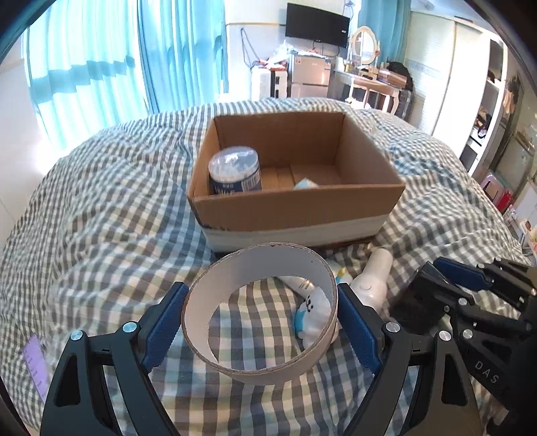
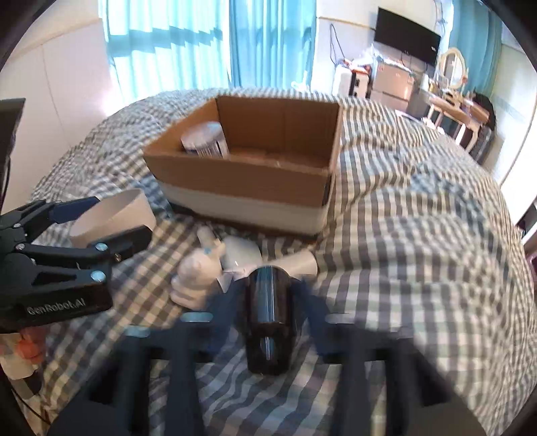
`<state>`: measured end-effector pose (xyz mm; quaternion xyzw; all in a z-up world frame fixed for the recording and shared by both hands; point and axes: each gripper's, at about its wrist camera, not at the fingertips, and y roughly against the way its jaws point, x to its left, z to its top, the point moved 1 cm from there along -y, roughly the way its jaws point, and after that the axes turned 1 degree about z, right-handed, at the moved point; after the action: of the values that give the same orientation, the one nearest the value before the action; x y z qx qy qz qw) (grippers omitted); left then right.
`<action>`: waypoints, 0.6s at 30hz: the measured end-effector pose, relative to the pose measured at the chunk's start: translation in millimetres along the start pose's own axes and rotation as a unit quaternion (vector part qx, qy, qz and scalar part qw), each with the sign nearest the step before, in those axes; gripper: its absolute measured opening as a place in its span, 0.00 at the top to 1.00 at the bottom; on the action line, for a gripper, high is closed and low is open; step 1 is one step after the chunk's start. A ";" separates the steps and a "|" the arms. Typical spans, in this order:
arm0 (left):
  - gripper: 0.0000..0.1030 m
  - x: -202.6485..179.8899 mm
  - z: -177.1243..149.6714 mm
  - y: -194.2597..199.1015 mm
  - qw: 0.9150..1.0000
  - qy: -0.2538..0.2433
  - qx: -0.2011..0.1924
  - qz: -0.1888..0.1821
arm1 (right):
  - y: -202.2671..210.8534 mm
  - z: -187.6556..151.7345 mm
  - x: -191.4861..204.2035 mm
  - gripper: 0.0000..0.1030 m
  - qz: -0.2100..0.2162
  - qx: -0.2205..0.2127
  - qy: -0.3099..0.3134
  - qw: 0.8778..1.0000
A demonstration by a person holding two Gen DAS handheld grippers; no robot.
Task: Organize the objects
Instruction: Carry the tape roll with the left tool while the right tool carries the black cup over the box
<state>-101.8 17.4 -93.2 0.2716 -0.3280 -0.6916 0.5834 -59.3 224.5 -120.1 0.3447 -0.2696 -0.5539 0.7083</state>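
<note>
On the checked bed cover (image 1: 100, 208): all the things of the task lie here, in front of a cardboard box (image 1: 295, 204).
Left gripper (image 1: 261, 322): its two blue pads press the outer sides of a cardboard ring (image 1: 231, 365), so it holds the ring; the ring stands tilted above the cover, open side toward the camera.
Same ring, right wrist view: it shows at the left, white inside, between the black fingers of the left gripper (image 2: 100, 218).
Right gripper (image 2: 266, 298): its fingers are blurred, but they sit close on both sides of a black cylinder (image 2: 266, 315), which points forward along the fingers; it grips this cylinder.
Right gripper, left wrist view: it is at the lower right (image 1: 436, 288), with a dark object in it that I cannot tell clearly.
Cardboard box: open at the top, with a white band low on its front wall.
Inside the box: a round container with a clear lid (image 1: 235, 171) stands in the left near corner; a small pale object (image 1: 305, 183) lies on the bottom near the front wall.
Between the grippers and the box: a small white and blue plush toy (image 1: 313, 312), a white tube (image 1: 298, 283) and a white bottle-shaped device (image 1: 372, 281) lie close together on the cover.
Far back: blue curtains (image 1: 100, 67) and a black screen (image 1: 317, 24) on the wall.
</note>
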 end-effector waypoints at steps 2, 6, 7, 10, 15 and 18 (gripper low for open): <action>0.14 -0.2 5.0 5.6 1.000 -0.001 -0.008 0.000 | 5.7 6.3 -0.1 0.73 0.000 -0.008 0.005 1.000; 0.14 -0.4 15.0 10.1 1.000 -0.007 -0.018 0.001 | 9.8 14.6 0.7 0.73 -0.001 -0.017 0.011 1.000; 0.14 -0.3 18.9 9.9 1.000 -0.010 -0.020 0.004 | 9.8 16.9 -0.3 0.73 0.003 -0.016 0.010 1.000; 0.14 1.5 34.3 10.1 1.000 -0.014 -0.027 0.006 | 15.3 31.5 -4.0 0.73 0.014 -0.029 0.007 0.999; 0.14 5.5 69.9 9.0 0.999 -0.018 -0.046 0.008 | 32.7 75.1 -11.4 0.73 0.016 -0.064 0.013 0.998; 0.14 8.9 91.9 2.7 0.998 -0.019 -0.053 0.013 | 42.7 111.0 -15.2 0.73 0.009 -0.091 0.020 0.996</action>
<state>-171.3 21.0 -32.5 0.2228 -0.3060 -0.7054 0.5992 -122.1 224.6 -18.0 0.2877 -0.2066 -0.5626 0.7470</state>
